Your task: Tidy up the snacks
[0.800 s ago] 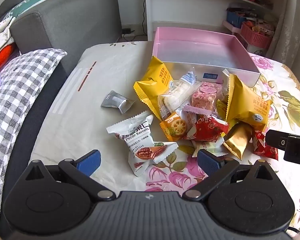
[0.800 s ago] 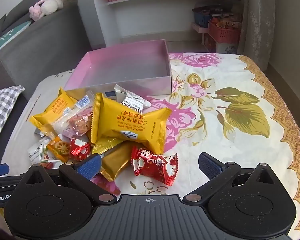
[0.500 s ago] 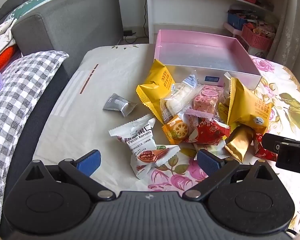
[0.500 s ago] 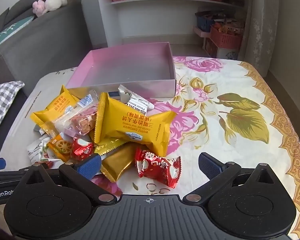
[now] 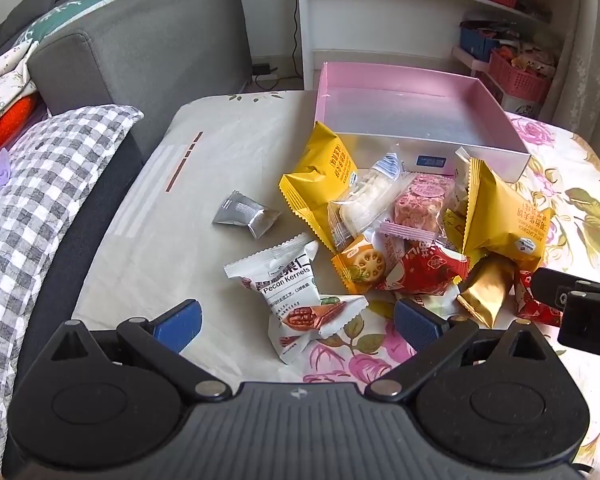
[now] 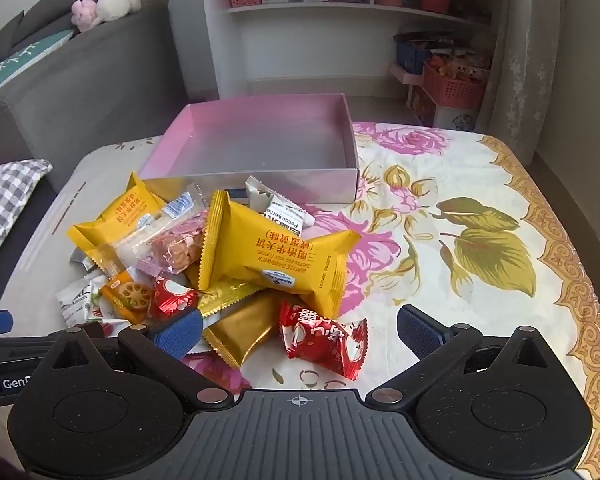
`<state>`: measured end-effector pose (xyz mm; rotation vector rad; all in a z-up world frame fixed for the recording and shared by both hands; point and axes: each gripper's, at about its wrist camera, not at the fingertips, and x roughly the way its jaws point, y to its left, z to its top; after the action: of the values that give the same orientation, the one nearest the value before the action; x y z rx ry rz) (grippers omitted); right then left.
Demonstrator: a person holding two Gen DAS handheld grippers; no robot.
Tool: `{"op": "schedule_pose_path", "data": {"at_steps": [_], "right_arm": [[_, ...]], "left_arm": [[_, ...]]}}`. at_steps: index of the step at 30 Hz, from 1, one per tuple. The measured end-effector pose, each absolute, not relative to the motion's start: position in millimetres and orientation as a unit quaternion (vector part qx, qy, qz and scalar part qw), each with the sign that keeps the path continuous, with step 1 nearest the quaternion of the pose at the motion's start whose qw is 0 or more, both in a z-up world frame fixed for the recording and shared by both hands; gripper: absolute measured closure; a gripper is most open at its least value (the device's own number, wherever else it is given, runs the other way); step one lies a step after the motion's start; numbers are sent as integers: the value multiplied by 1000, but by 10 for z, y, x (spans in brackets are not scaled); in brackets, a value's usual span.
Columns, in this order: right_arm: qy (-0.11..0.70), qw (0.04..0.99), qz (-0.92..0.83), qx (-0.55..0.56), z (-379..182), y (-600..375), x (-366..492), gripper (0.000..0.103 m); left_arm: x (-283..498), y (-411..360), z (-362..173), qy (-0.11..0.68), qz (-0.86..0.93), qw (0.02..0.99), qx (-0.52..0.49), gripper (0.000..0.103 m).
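A heap of wrapped snacks lies on the table in front of an empty pink box (image 5: 416,92) (image 6: 260,136). My left gripper (image 5: 298,326) is open; a white Pecan Kernels pack (image 5: 296,292) lies between its fingers. My right gripper (image 6: 300,332) is open; a red candy pack (image 6: 324,340) and a gold pack (image 6: 242,326) lie between its fingers. Behind them are two yellow sandwich packs (image 6: 276,258) (image 5: 320,176), a pink-sealed clear pack (image 5: 414,206), a lotus-root pack (image 5: 360,266) and a silver pack (image 5: 246,216) off to the left.
The table wears a floral cloth (image 6: 480,240). A grey sofa (image 5: 140,48) and a checked cushion (image 5: 24,200) stand to the left. White shelves (image 6: 320,20) with baskets stand behind the table. The right gripper's body shows at the left wrist view's right edge (image 5: 580,304).
Both grippers have drawn back and up a little, so the snacks and box sit lower and smaller in view. Jaws stay open. No snack has moved.
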<state>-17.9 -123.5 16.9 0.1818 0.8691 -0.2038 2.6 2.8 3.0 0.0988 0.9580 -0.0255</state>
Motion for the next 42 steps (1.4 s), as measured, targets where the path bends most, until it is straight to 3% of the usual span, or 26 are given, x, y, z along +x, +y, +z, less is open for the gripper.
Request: {"op": "schedule_pose_path", "data": {"at_steps": [42], "right_arm": [[418, 898, -104, 89, 152, -1255, -190, 0]], "left_arm": [[6, 28, 50, 460, -18, 887, 47, 0]]}}
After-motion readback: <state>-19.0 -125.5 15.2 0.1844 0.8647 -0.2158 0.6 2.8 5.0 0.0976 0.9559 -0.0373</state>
